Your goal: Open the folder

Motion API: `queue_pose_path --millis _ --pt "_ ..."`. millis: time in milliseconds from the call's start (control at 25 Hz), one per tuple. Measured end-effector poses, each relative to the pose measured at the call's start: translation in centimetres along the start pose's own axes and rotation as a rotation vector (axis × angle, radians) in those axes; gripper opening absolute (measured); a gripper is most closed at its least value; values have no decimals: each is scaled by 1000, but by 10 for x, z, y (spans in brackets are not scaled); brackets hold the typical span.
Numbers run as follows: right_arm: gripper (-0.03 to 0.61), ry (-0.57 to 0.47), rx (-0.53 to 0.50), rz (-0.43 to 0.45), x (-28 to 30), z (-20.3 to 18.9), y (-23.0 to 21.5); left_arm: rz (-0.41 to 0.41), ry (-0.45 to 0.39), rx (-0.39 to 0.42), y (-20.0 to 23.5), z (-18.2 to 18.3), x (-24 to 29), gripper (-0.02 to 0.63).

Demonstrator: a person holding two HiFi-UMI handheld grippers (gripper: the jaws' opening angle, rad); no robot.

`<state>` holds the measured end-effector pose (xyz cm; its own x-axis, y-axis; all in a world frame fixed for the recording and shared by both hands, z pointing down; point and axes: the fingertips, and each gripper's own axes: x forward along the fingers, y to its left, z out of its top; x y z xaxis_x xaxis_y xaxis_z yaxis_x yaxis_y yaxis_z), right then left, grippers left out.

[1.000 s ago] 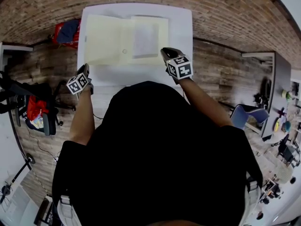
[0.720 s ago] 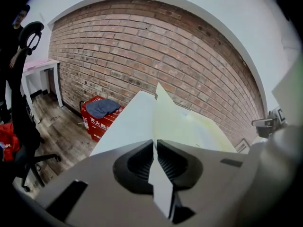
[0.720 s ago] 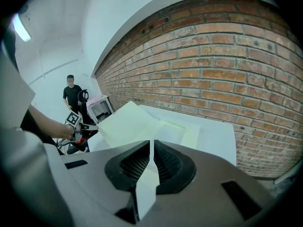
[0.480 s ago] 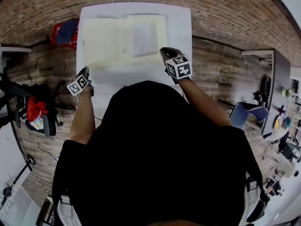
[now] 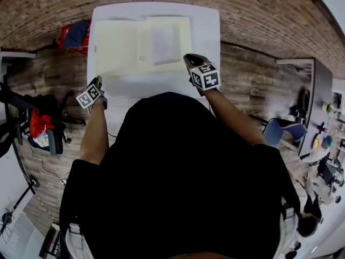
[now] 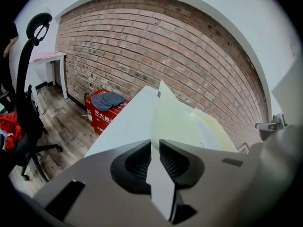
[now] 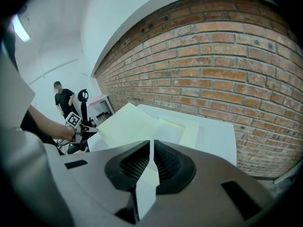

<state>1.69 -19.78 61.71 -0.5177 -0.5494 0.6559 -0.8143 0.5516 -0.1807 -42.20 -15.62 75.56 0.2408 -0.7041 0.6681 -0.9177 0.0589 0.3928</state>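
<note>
Head view: the folder [image 5: 141, 45] lies spread open on the table [image 5: 209, 34], with my left gripper [image 5: 98, 81] and right gripper [image 5: 190, 59] near its front edge. Left gripper view — jaws just opened a crack, empty. Right gripper view — jaws together, empty. If I sweep carelessly, a flap could flip shut.

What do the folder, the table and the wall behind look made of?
Folder: pale yellow card or thin plastic, matt; thin leaves with no gloss.
Table: smooth white top, likely laminate; no grain shows.
Wall: bare red-brown brick with visible mortar lines.
</note>
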Motion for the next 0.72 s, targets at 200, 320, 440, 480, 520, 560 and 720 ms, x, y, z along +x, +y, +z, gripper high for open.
queue_pose_path --millis 200,320,440,480,520,560,720 --pt "49 2 -6 13 3 2 3 11 3 30 -1 5 -4 78" --pt "49 3 -12 22 6 4 5 20 -19 53 -2 12 -7 89" --pt "49 2 -17 29 6 5 6 25 -49 64 -4 21 -11 108" --pt "49 2 -19 30 6 5 6 25 -59 68 -5 23 -13 119" --pt "49 2 -20 32 6 5 6 25 -69 71 -6 26 -14 131" --pt "49 2 -21 34 6 5 6 24 -80 74 -7 29 -16 141" --pt "49 2 -29 39 6 4 5 22 -130 99 -14 46 -25 153"
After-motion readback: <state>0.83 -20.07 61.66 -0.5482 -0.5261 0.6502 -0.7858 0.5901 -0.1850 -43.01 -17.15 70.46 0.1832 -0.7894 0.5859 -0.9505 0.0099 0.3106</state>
